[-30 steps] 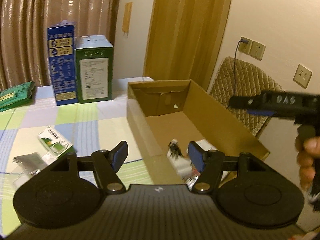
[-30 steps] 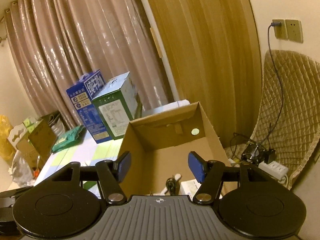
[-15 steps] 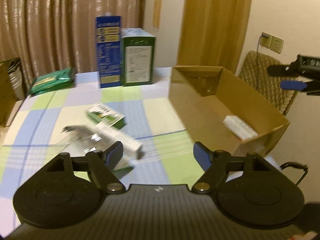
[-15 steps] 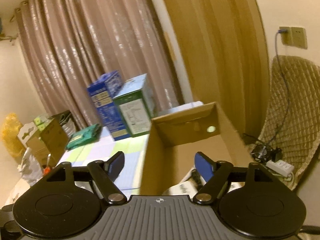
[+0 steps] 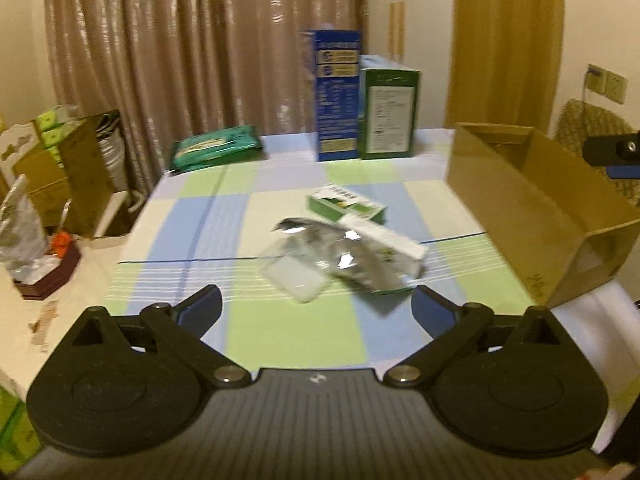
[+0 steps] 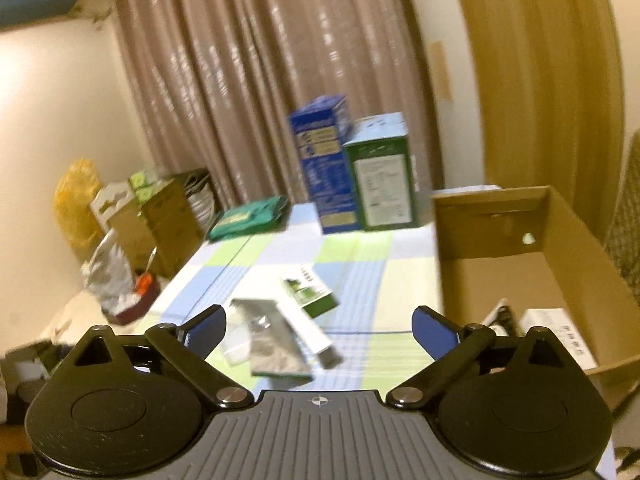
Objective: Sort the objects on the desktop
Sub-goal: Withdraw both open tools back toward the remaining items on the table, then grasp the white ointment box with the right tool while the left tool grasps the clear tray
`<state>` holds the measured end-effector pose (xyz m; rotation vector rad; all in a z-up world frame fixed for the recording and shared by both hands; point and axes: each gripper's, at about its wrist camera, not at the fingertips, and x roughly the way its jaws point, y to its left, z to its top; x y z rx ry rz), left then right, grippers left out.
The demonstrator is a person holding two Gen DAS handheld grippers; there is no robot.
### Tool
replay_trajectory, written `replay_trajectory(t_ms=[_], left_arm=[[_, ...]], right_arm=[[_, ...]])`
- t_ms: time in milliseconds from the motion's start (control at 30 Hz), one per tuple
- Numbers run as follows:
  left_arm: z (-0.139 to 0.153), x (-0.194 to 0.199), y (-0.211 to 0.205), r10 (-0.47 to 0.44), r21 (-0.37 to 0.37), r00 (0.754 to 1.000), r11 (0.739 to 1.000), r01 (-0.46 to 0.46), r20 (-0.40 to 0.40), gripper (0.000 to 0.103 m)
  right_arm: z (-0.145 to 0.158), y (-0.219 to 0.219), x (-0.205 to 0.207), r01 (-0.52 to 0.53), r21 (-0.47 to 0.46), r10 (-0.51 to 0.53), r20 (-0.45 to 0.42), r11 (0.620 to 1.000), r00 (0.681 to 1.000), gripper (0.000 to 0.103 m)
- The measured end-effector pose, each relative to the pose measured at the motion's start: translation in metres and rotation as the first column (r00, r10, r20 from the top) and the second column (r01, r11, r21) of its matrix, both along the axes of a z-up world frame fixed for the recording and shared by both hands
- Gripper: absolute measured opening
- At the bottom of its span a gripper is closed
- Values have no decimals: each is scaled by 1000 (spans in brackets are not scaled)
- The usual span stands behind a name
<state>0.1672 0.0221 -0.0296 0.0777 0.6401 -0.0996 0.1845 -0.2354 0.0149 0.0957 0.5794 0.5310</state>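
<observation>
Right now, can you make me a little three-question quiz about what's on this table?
1. True or false: the open brown cardboard box already has things inside.
2. Which tall carton stands nearer the curtain side: A) the blue carton or B) the dark green carton?
3. Fill in: the small flat green-and-white box lies on the checked ___.

Key: 1 true. 2 A. 3 tablecloth. Both the left gripper and the right gripper have their fingers spread, holding nothing.

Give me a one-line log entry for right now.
left tool: open, empty | right tool: open, empty | packets: loose on table | cardboard box: holds white box
</observation>
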Motion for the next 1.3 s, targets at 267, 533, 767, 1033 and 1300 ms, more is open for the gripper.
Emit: replay_trajectory(t_ms=[267, 533, 767, 1033, 1300], left_arm=[[-10, 12, 38, 47, 18, 999, 999, -47, -18, 101], [-31, 42, 44, 27, 47, 999, 999, -25, -38, 101], [-57, 73, 42, -5, 55, 998, 998, 8, -68, 101], [-76, 104, 32, -57, 57, 994, 996, 63, -95, 101], [-85, 128, 42, -33, 30, 993, 999, 36, -112, 101]], right_arm=[[-24, 39, 8, -64, -52, 63, -29, 997, 998, 98], [-59, 66, 34, -93, -86, 87, -76, 992, 993, 98], [-96, 75, 62, -83, -128, 69, -107, 988, 992, 98], [-120, 80, 83, -105, -152, 87, -124, 983, 989, 98], [-135, 91, 113, -137, -196, 109, -146, 971, 983, 87]])
